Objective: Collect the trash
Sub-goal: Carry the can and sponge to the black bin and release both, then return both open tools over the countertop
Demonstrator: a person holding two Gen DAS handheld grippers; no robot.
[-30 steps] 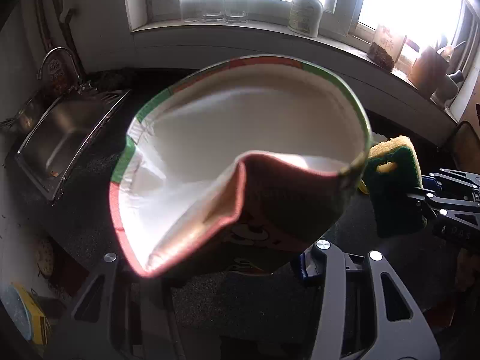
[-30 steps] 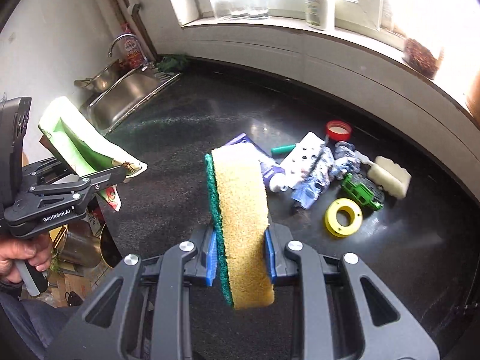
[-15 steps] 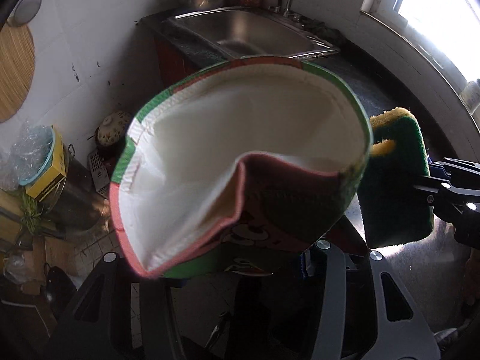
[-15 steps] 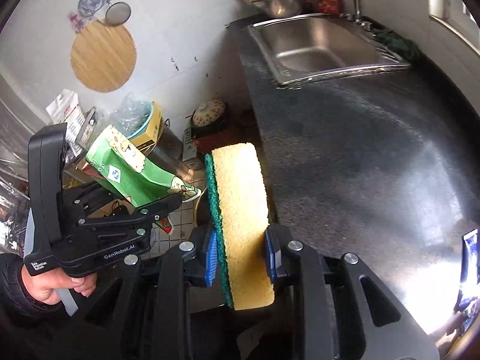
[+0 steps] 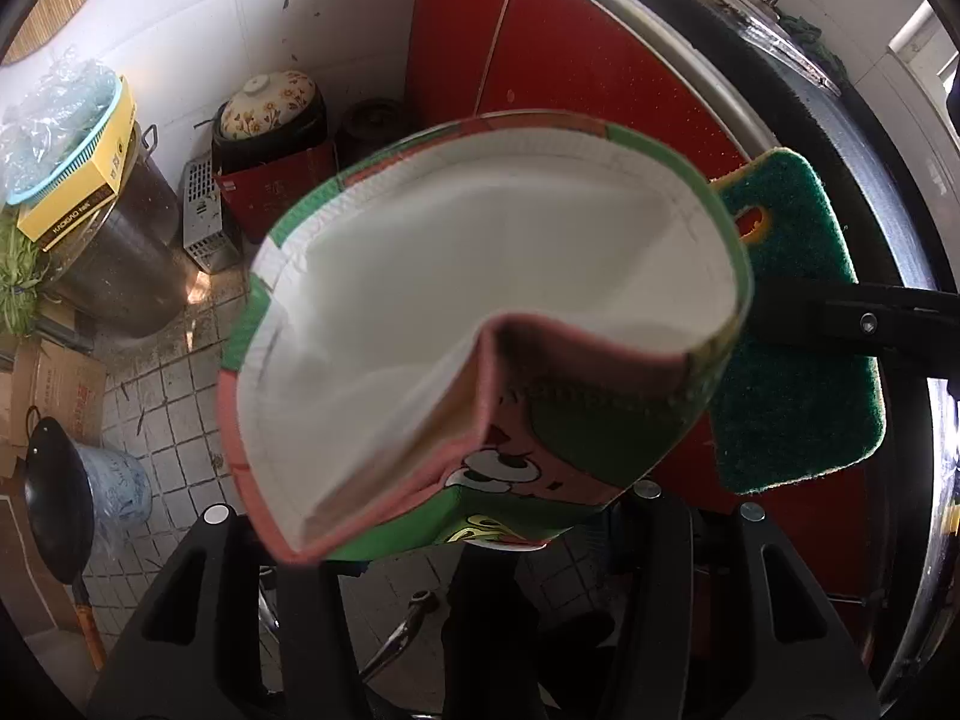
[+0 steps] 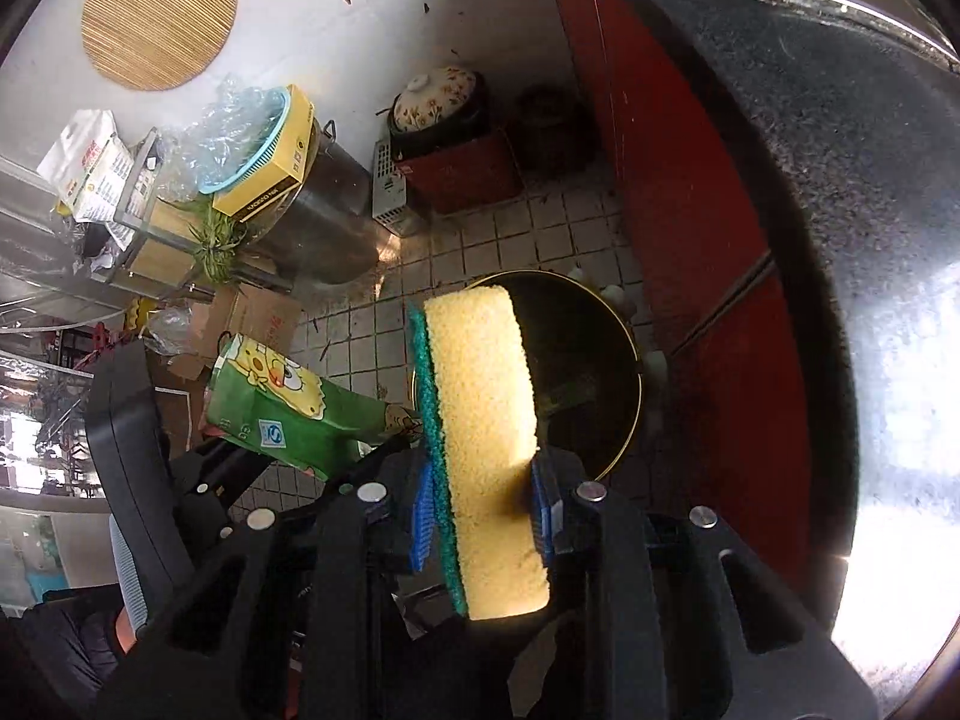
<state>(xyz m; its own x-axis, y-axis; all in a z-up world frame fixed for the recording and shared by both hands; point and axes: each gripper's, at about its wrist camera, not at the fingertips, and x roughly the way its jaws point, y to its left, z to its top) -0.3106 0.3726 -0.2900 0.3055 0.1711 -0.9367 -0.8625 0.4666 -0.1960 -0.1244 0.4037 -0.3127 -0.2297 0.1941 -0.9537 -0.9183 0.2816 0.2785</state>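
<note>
My left gripper [image 5: 474, 516] is shut on an empty green and pink cartoon-printed carton [image 5: 480, 324], its white open mouth facing the camera. The same carton [image 6: 288, 414] shows in the right wrist view, held by the left gripper at the lower left. My right gripper [image 6: 483, 510] is shut on a yellow sponge with a green scouring side [image 6: 480, 420], held upright. The sponge [image 5: 792, 348] also shows at the right of the left wrist view, close beside the carton. Below the sponge stands a dark round bin with a gold rim [image 6: 600, 372] on the floor.
The black counter edge [image 6: 810, 180] and red cabinet doors [image 6: 660, 138] run along the right. On the tiled floor [image 6: 480, 240] stand a steel pot [image 6: 324, 228], a flowered clay pot on a red box [image 6: 444, 120], cardboard boxes and a wok [image 5: 54, 498].
Both grippers have swung away from the counter and down over the floor. The view now looks at the tiles and the dark bin, with carton and sponge still held.
</note>
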